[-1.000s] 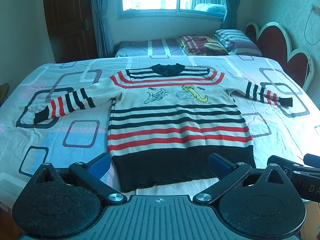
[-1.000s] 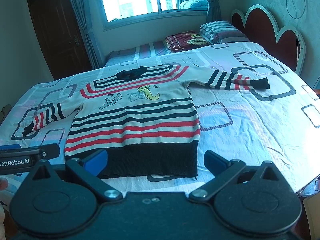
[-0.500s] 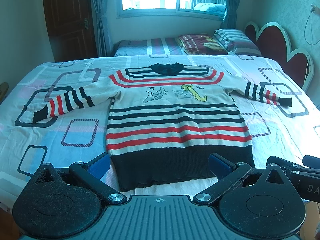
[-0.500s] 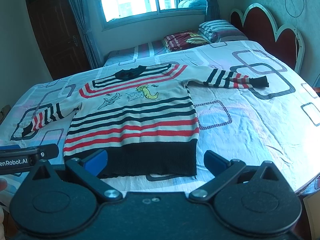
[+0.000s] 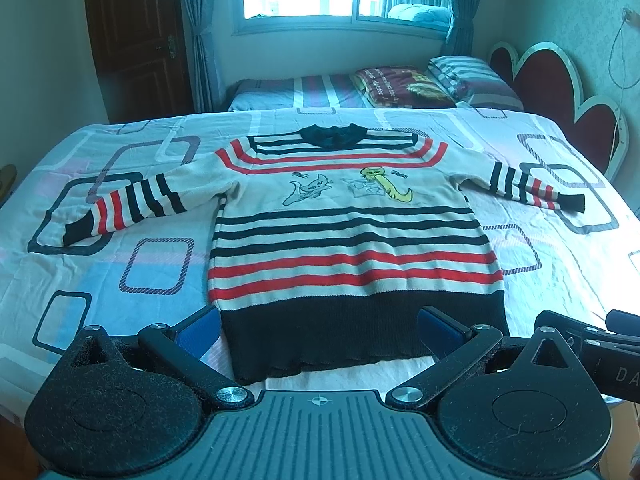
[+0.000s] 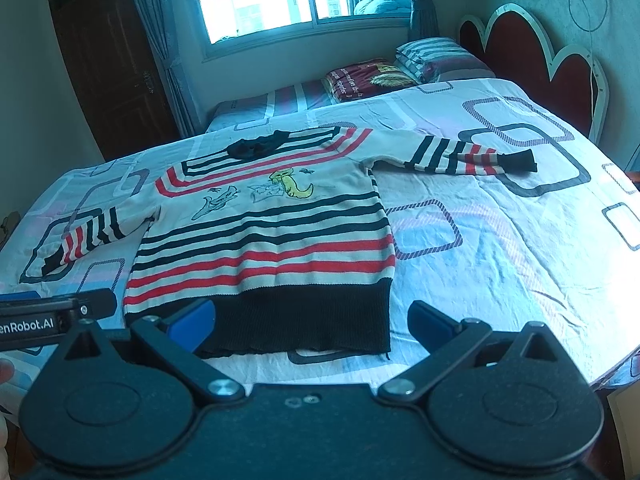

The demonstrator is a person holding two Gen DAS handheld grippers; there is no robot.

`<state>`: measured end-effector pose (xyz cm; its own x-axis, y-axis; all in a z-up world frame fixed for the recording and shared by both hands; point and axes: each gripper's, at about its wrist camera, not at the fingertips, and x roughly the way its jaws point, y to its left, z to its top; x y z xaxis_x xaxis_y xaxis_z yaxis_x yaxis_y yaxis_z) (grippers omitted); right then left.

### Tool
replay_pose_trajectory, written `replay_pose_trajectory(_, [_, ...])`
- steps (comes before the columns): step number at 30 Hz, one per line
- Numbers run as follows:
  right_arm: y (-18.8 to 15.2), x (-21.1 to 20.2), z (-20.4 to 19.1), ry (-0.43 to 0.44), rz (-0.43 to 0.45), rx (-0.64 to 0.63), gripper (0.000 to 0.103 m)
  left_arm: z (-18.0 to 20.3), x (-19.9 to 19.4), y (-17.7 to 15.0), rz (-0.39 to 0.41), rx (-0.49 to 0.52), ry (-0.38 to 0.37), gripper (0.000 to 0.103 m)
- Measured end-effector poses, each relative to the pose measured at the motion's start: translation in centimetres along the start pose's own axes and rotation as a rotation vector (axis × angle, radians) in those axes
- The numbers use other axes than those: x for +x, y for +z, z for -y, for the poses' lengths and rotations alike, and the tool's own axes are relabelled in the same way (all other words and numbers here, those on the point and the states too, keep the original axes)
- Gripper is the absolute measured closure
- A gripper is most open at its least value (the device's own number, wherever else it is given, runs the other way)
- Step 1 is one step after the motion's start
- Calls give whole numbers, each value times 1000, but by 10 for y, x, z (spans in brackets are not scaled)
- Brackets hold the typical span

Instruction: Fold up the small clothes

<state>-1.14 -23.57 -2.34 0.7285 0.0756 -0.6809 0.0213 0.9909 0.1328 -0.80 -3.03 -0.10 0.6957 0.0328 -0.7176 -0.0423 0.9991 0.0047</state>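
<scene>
Sweater [image 5: 352,240] flat on bed [image 5: 120,272], mid-frame, long axis hem-to-collar running away. Left gripper [image 5: 318,330] and right gripper [image 6: 312,320] spread wide, empty, just short of the hem.

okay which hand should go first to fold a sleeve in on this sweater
Either, narrowly the right. Both tongs, left and right, are open and empty over the hem of the sweater. In the right view its sleeve lies straight on bare sheet, an open path.
</scene>
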Motion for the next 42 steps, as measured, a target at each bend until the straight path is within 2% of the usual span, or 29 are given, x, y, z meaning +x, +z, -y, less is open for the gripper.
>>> replay_pose_trajectory(11, [10, 20, 17, -30, 6, 34, 1, 8, 24, 15, -10, -9, 4, 0])
replay_pose_trajectory(19, [25, 50, 40, -72, 13, 55, 1, 14, 58, 34, -10, -22, 29, 0])
replay_pose_trajectory(29, [60, 101, 92, -126, 25, 147, 1, 38, 128, 68, -48, -12, -5, 0])
replay_pose_trajectory(42, [114, 189, 167, -218, 27, 255, 8, 75, 228, 126, -81, -6, 18, 0])
